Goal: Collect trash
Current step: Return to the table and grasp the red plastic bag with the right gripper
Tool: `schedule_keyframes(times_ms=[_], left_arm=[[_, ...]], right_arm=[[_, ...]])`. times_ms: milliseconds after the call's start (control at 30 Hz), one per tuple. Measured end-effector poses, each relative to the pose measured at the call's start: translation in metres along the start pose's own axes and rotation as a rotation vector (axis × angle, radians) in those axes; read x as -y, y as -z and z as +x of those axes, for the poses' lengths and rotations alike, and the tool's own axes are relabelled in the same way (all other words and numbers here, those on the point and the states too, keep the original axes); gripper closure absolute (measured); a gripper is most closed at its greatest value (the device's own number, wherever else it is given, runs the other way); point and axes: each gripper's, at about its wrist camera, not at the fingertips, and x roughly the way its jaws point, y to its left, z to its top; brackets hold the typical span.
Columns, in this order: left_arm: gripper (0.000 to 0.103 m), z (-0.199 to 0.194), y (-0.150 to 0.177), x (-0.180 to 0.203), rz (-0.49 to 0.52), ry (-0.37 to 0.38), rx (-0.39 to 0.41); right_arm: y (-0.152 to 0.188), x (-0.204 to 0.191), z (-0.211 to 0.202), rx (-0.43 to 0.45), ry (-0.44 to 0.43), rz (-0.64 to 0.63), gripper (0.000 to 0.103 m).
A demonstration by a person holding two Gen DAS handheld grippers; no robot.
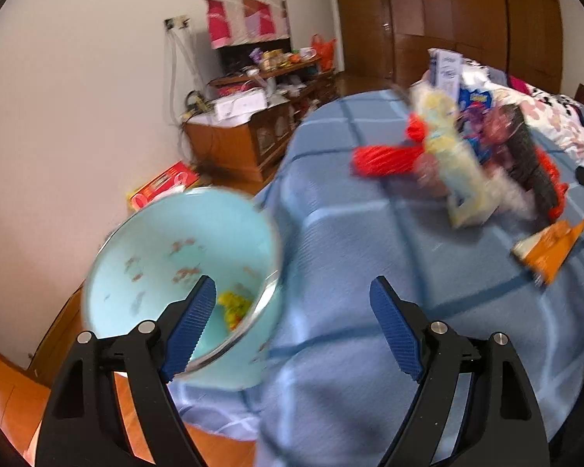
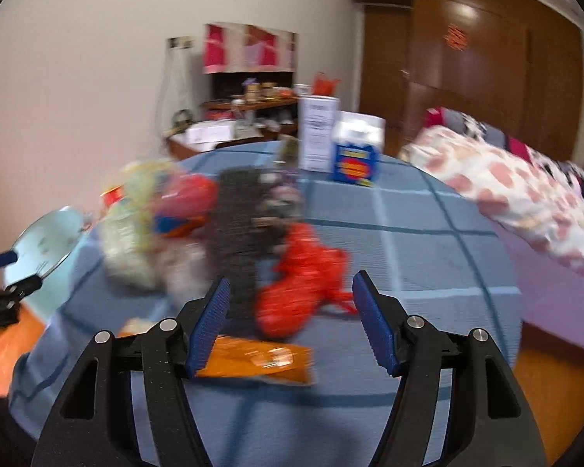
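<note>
We look along our right gripper [image 2: 291, 317], its blue-padded jaws standing apart with nothing pressed between them. Below them on the blue checked bed cover [image 2: 428, 257] lies an orange wrapper [image 2: 261, 358], partly hidden behind the left pad. Beyond it sits a crumpled red bag [image 2: 303, 292], just beside a dark ribbed strip [image 2: 237, 229] and a blurred heap of pale and red wrappers [image 2: 152, 218]. Farther back stand a white carton [image 2: 317, 136] and a blue box [image 2: 356, 159]. At the left edge we see the light blue bin [image 2: 46, 241] with the left gripper [image 2: 4, 272] in front of it.
</note>
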Motion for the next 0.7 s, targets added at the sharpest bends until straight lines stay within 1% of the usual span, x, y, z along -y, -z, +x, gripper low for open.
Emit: schedule_keyframes(times_ms=[67,133,233,333,433,567,633,700], left_arm=[[0.023,0.003,-0.012,0.018,0.02,0.017,0.027],[0.023,0.008,-0.022,0.034,0.033,0.037,0.035],[0.023,0.016,-0.035,0.055,0.056,0.048,0.045],[0.023,0.016,-0.047,0.068,0.058,0.075,0.062],[0.023,0.018,-0.056,0.076,0.048,0.088,0.066],[0.023,0.025,-0.06,0.083,0.047,0.081,0.056],[0.023,0.025,-0.059,0.08,0.03,0.078,0.043],[0.023,0.019,-0.056,0.073,0.009,0.078,0.048]], right_arm=[[-0.003,0.018,0.013,-0.023,0.01,0.054,0.039],[-0.003,0.026,0.023,-0.048,0.002,0.086,0.041],[-0.004,0.035,0.038,-0.086,-0.025,0.128,0.046],[-0.003,0.034,0.047,-0.112,-0.045,0.137,0.05],[-0.001,0.032,0.051,-0.132,-0.064,0.137,0.053],[-0.004,0.031,0.053,-0.145,-0.08,0.128,0.056],[-0.004,0.033,0.05,-0.141,-0.085,0.134,0.057],[-0.005,0.038,0.044,-0.122,-0.076,0.147,0.057]])
